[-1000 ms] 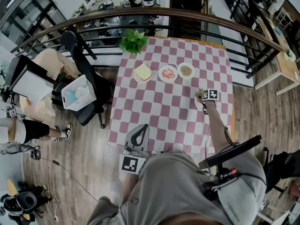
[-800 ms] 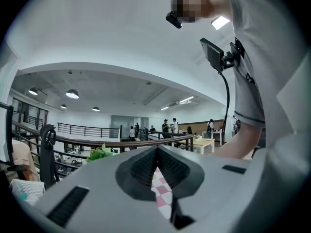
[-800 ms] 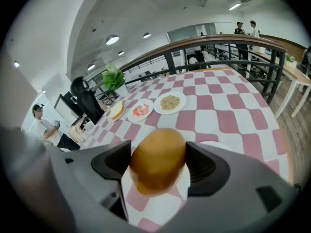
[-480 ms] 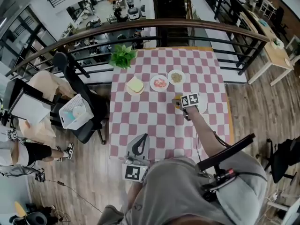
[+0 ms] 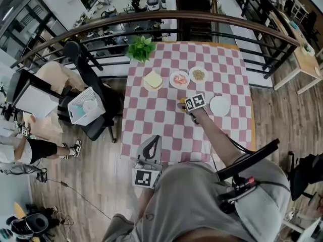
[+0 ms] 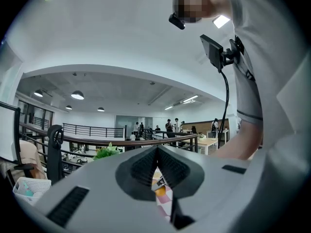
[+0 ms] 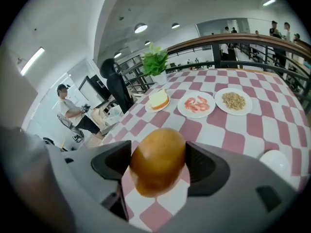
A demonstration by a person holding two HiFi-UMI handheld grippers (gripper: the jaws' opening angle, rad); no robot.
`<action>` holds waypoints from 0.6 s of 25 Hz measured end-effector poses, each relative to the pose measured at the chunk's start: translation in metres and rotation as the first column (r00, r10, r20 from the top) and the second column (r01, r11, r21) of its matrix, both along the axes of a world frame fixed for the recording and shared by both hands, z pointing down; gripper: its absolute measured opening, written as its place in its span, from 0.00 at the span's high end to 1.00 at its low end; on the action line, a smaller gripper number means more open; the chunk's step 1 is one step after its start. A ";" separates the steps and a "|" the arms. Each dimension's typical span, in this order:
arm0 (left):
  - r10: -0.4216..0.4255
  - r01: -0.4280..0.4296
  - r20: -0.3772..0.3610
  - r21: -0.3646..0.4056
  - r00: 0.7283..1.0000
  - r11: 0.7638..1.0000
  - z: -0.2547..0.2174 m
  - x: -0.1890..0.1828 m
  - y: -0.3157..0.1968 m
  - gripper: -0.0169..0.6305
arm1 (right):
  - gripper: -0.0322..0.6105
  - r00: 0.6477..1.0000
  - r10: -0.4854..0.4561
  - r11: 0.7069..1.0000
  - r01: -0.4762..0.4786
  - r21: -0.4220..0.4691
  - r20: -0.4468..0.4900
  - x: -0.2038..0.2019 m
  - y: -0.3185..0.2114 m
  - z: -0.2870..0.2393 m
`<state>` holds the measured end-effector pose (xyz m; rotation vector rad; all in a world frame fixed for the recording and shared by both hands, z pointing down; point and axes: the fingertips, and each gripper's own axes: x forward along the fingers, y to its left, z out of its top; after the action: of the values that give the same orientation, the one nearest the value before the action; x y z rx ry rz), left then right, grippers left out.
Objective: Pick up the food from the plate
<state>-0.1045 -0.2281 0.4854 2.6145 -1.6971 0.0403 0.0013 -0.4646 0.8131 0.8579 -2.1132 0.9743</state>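
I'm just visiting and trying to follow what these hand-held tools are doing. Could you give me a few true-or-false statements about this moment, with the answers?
1. The right gripper holds a round golden-brown bun between its jaws. True.
2. The left gripper is clamped on a slice of bread. False: its jaws are together on nothing, low by the person's body; the bread lies far off on the table.
3. The white plate beside the right gripper has nothing on it. True.
4. The potted plant stands in the middle of the table. False: it stands at a far corner, by the railing.
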 end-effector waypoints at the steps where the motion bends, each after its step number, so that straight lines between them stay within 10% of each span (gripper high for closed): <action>1: 0.000 0.000 0.002 0.001 1.000 1.000 0.001 0.000 0.001 0.96 | 0.39 1.000 -0.012 1.000 0.012 -0.006 -0.014 -0.003 0.002 0.006; 15: -0.092 0.092 -0.022 -0.005 0.996 0.996 0.000 -0.015 0.011 0.96 | 0.39 0.971 -0.119 0.992 0.106 -0.074 -0.206 -0.009 0.027 0.078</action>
<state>-0.1197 -0.2173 0.4858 2.5212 -1.8053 0.0130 -0.0081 -0.4373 0.8912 0.7660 -1.9194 0.8473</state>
